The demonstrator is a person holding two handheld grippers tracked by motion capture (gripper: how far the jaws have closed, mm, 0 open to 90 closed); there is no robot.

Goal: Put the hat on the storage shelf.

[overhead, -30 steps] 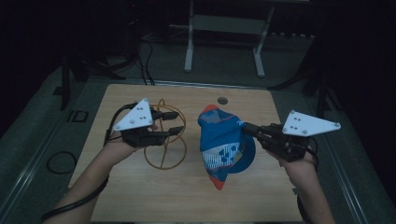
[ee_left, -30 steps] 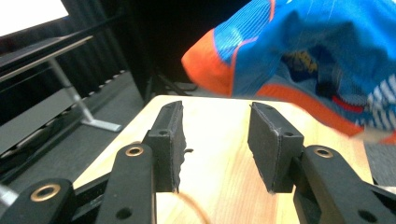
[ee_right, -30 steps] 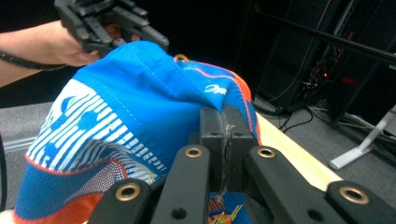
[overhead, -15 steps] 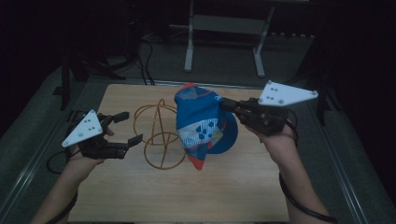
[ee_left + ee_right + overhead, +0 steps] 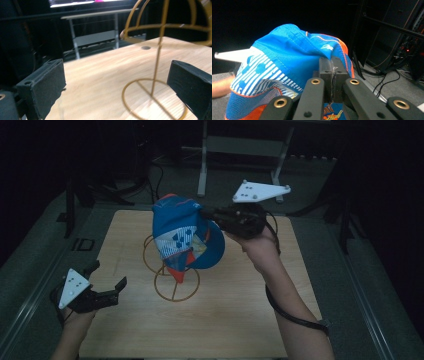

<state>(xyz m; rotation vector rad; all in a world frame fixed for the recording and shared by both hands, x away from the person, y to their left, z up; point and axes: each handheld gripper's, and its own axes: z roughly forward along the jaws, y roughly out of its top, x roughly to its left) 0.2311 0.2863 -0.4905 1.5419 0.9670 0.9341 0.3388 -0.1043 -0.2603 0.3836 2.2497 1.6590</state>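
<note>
The right gripper (image 5: 205, 213) pinches the blue cap (image 5: 182, 232) tight and holds it just over the gold wire stand (image 5: 172, 275), likely to set it on top, while the left gripper (image 5: 107, 282), at 8 o'clock, is wide open with nothing in it.

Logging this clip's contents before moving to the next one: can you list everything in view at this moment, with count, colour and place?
Cap: one, blue with white pattern and orange trim, held up above the stand by its fabric.
Wire stand: one, gold, ring base on the table centre, domed frame on top.
Table: one, light wood, with a small dark hole near the far edge.
Metal frame: one, grey, on the floor beyond the table.
Cables: several, black, on the floor at far left.
Left gripper: one, black with a grey plate, jaws open, low at the table's near left corner.
Right gripper: one, black with a grey plate, jaws shut on the cap.
</note>
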